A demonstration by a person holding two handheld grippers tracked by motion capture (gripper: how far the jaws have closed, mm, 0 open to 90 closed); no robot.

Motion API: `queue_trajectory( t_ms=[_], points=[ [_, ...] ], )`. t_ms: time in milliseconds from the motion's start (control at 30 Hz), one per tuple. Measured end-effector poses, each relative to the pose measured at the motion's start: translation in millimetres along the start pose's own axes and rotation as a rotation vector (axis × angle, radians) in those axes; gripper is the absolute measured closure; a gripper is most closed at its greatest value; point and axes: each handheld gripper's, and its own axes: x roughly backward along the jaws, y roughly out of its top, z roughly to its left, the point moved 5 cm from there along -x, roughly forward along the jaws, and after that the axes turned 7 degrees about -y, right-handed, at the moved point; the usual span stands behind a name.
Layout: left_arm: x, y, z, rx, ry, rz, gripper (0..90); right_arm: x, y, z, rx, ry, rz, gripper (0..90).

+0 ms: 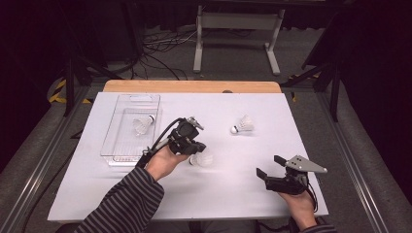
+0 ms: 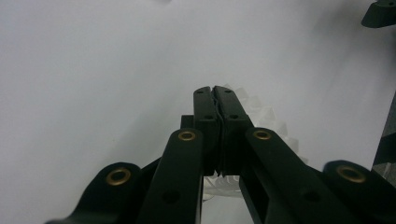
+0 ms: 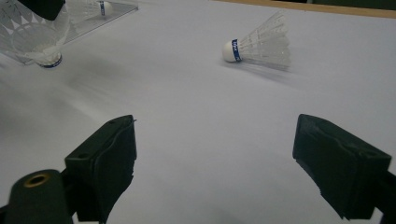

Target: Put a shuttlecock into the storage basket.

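My left gripper (image 1: 197, 150) is shut on the feather skirt of a white shuttlecock (image 1: 202, 159) near the middle of the white table (image 1: 233, 194). In the left gripper view the closed jaws (image 2: 214, 93) pinch the feathers (image 2: 264, 116). The right gripper view shows this held shuttlecock (image 3: 35, 39) at the upper left, cork downward. A second shuttlecock (image 1: 242, 125) (image 3: 261, 46) lies on its side farther back, with a blue band at the cork. A third shuttlecock (image 1: 143, 125) rests inside the clear tray (image 1: 112, 141). My right gripper (image 1: 268, 166) (image 3: 215, 130) is open and holds nothing, low at the front right.
The clear plastic tray stands on the left half of the table, its corner (image 3: 116, 8) seen from the right gripper. A wooden edge (image 1: 192, 86) runs along the table's far side. Cables and a white stand frame (image 1: 238, 29) are on the floor beyond.
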Motion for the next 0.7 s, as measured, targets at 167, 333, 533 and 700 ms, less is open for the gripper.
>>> queue_trajectory(
  t_ms=[167,333,533,700],
  points=[
    [4.5,-0.5,-0.3,-0.001,-0.004,-0.007,88.7,0.1,-0.2,-0.3,-0.004,0.001,0.002,14.3],
    [8.6,-2.5,0.1,0.006,-0.002,-0.009,88.7,0.0,0.0,-0.1,0.0,0.001,0.0,14.3],
    [16.9,-4.8,0.0,0.001,0.004,-0.023,88.6,-0.2,0.0,-0.2,-0.001,0.001,0.0,14.3],
    [21.9,-8.0,0.7,0.004,0.005,-0.026,88.6,-0.3,0.0,-0.1,0.001,0.0,0.0,14.3]
  ],
)
